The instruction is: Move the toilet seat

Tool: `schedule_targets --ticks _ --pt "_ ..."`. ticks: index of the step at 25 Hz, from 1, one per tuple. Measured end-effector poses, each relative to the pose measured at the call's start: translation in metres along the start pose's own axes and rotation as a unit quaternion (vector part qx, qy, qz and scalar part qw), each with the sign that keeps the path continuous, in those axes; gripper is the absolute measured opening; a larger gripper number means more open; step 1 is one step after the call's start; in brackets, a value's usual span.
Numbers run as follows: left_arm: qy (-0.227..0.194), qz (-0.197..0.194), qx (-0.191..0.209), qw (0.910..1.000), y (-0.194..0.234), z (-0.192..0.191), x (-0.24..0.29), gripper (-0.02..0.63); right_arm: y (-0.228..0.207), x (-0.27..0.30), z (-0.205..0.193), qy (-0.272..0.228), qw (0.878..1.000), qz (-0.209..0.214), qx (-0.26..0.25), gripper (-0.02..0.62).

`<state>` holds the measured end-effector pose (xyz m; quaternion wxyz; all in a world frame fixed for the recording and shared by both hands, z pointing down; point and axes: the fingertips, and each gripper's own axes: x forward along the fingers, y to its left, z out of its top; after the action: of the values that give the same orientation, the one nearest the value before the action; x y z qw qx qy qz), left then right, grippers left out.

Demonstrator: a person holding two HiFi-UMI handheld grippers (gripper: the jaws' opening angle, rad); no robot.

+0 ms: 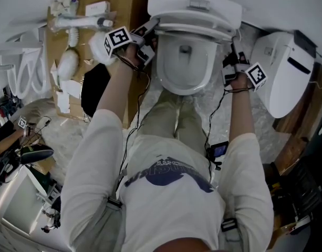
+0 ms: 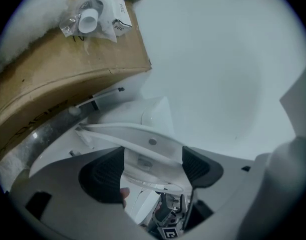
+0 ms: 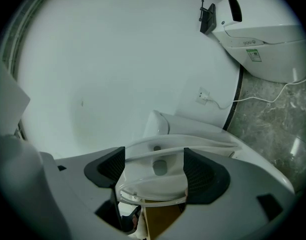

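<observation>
The white toilet seat (image 1: 195, 31) is tipped up over the open bowl (image 1: 184, 62), just below the lid and tank (image 1: 195, 4). My left gripper (image 1: 152, 28) is shut on the seat's left edge near the hinge. In the left gripper view the seat (image 2: 143, 136) runs between the two dark pads of the left gripper (image 2: 153, 171). On the other side, my right gripper (image 1: 234, 45) is shut on the seat's right edge. The right gripper view shows the seat ring (image 3: 157, 194) spanning the gap of the right gripper (image 3: 153, 176).
A cardboard box (image 1: 118, 4) with white plumbing parts (image 1: 79, 22) stands left of the toilet, close to my left gripper. A second white toilet (image 1: 284, 72) sits at the right on the marble floor (image 3: 272, 119). A cable (image 3: 242, 101) trails along the wall.
</observation>
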<state>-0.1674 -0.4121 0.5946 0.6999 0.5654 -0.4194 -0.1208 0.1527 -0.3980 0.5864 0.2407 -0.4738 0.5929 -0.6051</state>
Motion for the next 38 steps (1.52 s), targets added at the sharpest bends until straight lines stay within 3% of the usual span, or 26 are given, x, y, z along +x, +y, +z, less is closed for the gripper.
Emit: schedule_targets --ticks 32,35,38 --pt "-0.054 -0.063 -0.002 0.9966 -0.009 0.021 0.014 0.345 0.0 0.022 0.01 -0.036 0.999 0.012 -0.039 0.379" --pt "-0.051 -0.072 0.011 0.996 -0.009 0.019 0.012 0.344 0.0 0.02 0.009 -0.043 0.998 0.014 -0.048 0.365" --pt "-0.049 -0.08 0.051 0.9943 -0.013 0.015 0.005 0.341 0.003 0.016 0.007 -0.052 0.997 0.013 -0.054 0.362"
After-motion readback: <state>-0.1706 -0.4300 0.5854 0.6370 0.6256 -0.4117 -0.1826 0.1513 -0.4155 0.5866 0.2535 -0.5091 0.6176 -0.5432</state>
